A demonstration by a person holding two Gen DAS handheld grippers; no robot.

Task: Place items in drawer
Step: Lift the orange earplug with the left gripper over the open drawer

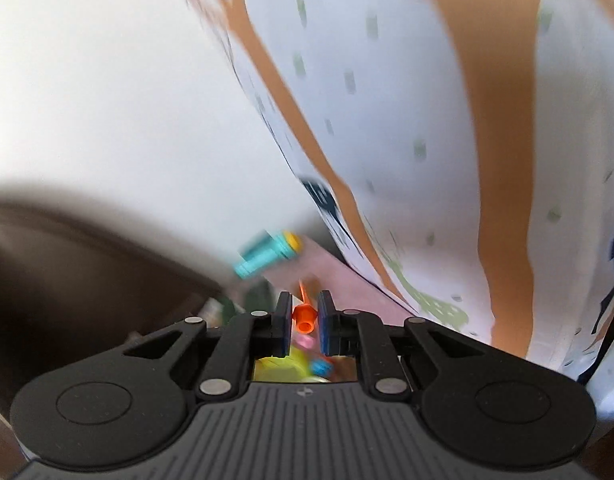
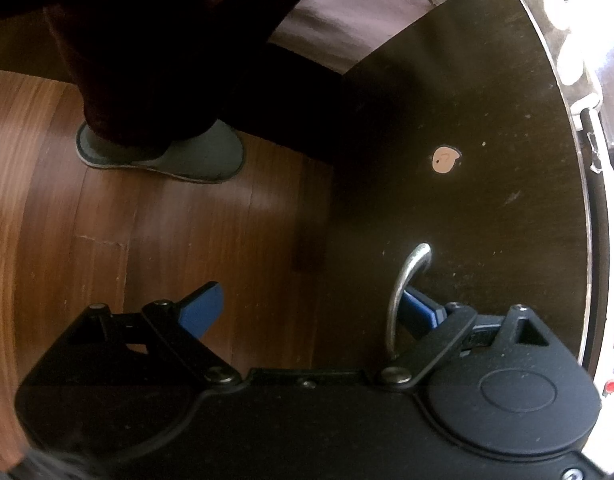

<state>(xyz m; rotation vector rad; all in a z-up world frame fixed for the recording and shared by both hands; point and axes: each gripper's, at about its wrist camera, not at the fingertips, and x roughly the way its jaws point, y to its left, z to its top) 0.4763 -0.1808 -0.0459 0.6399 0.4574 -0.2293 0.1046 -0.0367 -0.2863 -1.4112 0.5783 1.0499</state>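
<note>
Left gripper point(image 1: 303, 322) pinching orange toy point(image 1: 303, 318), right gripper point(image 2: 315, 308) spread, one finger behind drawer handle point(image 2: 403, 292)

Your right gripper point(image 2: 311, 312) has its fingers spread wide, blue pads facing inward. The right-hand finger point(image 2: 421, 308) sits just behind the curved silver handle point(image 2: 403, 292) on the dark drawer front point(image 2: 447, 100), apparently touching it, though the contact itself is hard to make out; the left-hand finger hangs over the wooden floor point(image 2: 147, 220), well apart from the handle. A small heart-shaped tan sticker point(image 2: 446, 160) sits on the dark panel above the handle. Your foot in a grey slipper point(image 2: 167, 152) stands on the floorboards to the left, beneath a dark trouser leg. A mauve cloth point(image 2: 347, 16) shows at the top edge.
</note>
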